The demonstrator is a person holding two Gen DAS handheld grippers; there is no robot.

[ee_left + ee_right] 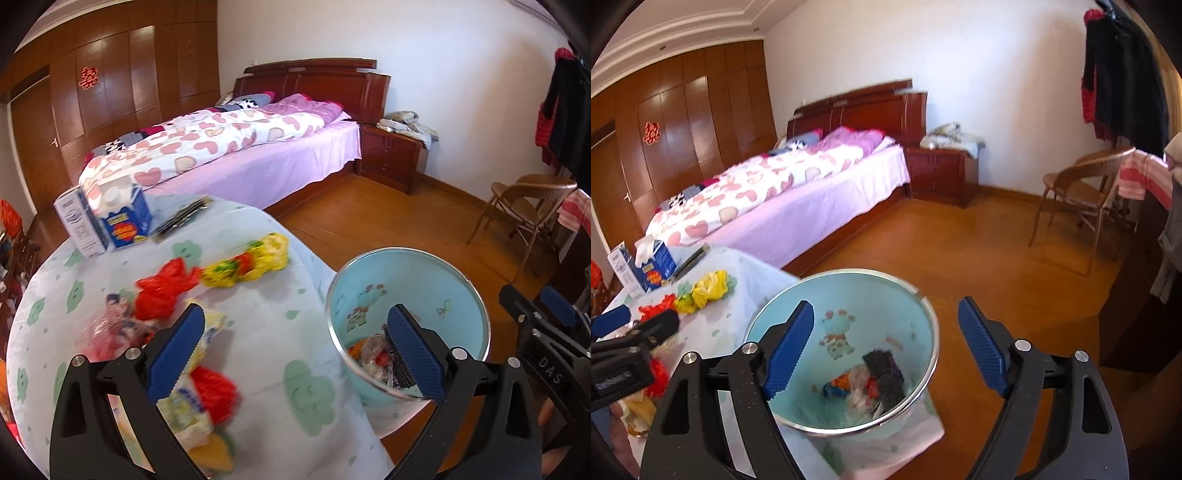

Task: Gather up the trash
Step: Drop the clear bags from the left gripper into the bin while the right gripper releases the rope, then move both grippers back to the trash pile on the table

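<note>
My left gripper (294, 316) hangs open and empty, one finger over the table (258, 332), the other over the light blue bin (424, 273). Crumpled wrappers (375, 356) lie in the bin's bottom. On the cloth lie a red plastic bag (162, 291), a yellow bag (251, 262), a printed wrapper (110, 321) and a yellow-white packet (184, 402) under the left finger. My right gripper (885, 309) is open and empty above the bin (871, 295), with the trash (866, 380) below it. Each gripper shows at the edge of the other view: (535, 300), (639, 320).
A blue carton (125, 218) and a white box (74, 225) stand at the table's far left, dark pens (184, 218) beside them. Beyond are a bed (229, 155), a nightstand (391, 155), a wicker chair (1078, 192) and bare wooden floor (960, 251).
</note>
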